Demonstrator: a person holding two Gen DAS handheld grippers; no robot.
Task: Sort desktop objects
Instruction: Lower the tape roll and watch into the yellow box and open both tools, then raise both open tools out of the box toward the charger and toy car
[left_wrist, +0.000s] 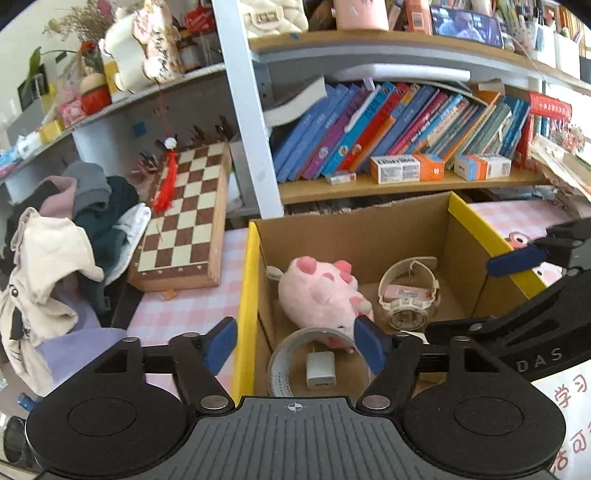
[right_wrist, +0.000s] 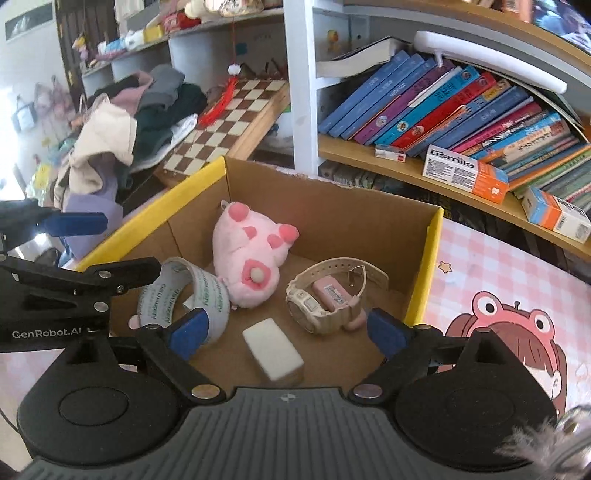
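A cardboard box (left_wrist: 354, 229) with yellow edges holds a pink plush pig (left_wrist: 319, 293), a white watch (left_wrist: 408, 295) with a small pink item inside its strap, a roll of tape (left_wrist: 291, 354) and a white charger block (left_wrist: 320, 369). My left gripper (left_wrist: 295, 345) is open and empty, hovering over the box's left wall. In the right wrist view the box (right_wrist: 332, 218) shows the pig (right_wrist: 247, 254), the watch (right_wrist: 325, 299), the tape (right_wrist: 199, 295) and the charger (right_wrist: 273, 349). My right gripper (right_wrist: 286, 332) is open and empty above the box's near edge.
A chessboard (left_wrist: 181, 218) leans beside a pile of clothes (left_wrist: 66, 236) at the left. Shelves of books (left_wrist: 399, 125) and small cartons (left_wrist: 406, 168) stand behind the box. A pink checked mat (right_wrist: 509, 280) with a cartoon print lies to the right.
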